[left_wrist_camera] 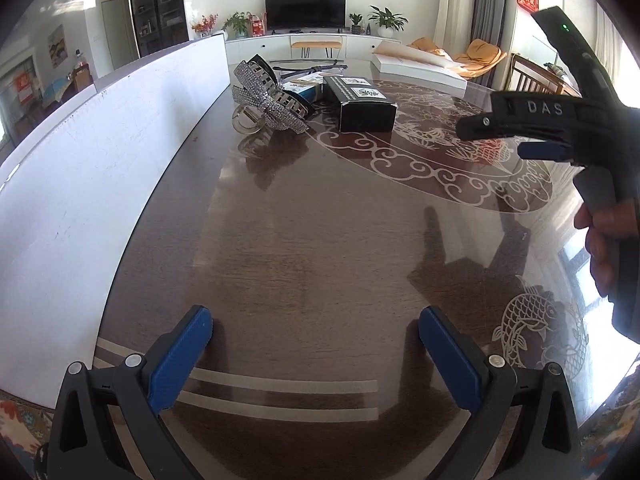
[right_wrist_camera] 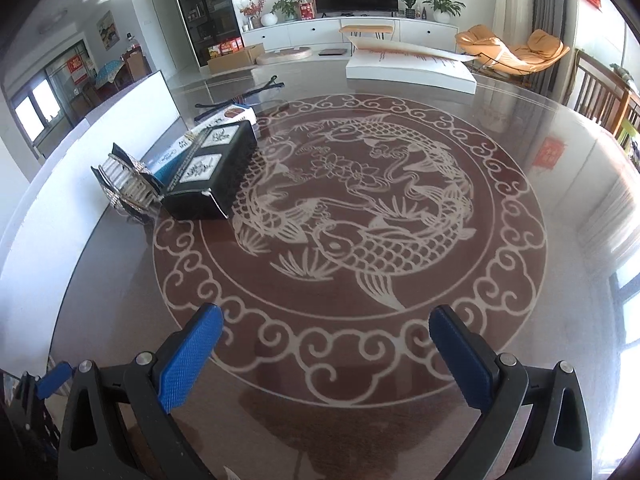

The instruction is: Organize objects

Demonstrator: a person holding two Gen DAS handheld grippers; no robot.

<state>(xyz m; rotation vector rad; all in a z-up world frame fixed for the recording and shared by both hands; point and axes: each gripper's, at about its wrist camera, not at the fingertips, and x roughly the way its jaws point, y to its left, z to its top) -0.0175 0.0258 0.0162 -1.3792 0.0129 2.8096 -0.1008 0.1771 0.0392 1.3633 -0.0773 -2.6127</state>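
Left wrist view: the left gripper (left_wrist_camera: 316, 344) is held low over the desk (left_wrist_camera: 320, 240), its fingers (left_wrist_camera: 180, 356) spread wide with nothing between them. The objects to be organised are grouped at 12 o'clock, well apart from the fingers: a sparkly hair clip (left_wrist_camera: 268, 98) at about 11 o'clock, beside the white board (left_wrist_camera: 100, 160), and a black box (left_wrist_camera: 362, 102) just to its right. The right gripper (left_wrist_camera: 520, 136) is seen at 2 o'clock, gripped by a hand (left_wrist_camera: 604, 240); whether its fingers are spread cannot be told here.

Right wrist view: the right gripper (right_wrist_camera: 326, 344) is shown with fingers (right_wrist_camera: 192, 356) spread and empty above the fish pattern. The black box (right_wrist_camera: 212, 172) and hair clip (right_wrist_camera: 128, 184) lie at 10 o'clock, touching or nearly so.

Handling, as judged: the box is probably light, stiff card, best taken across its narrow sides. The clip is likely light, hard, irregular and slippery on glossy glass; its middle bar should be pinched gently, as stones may detach.
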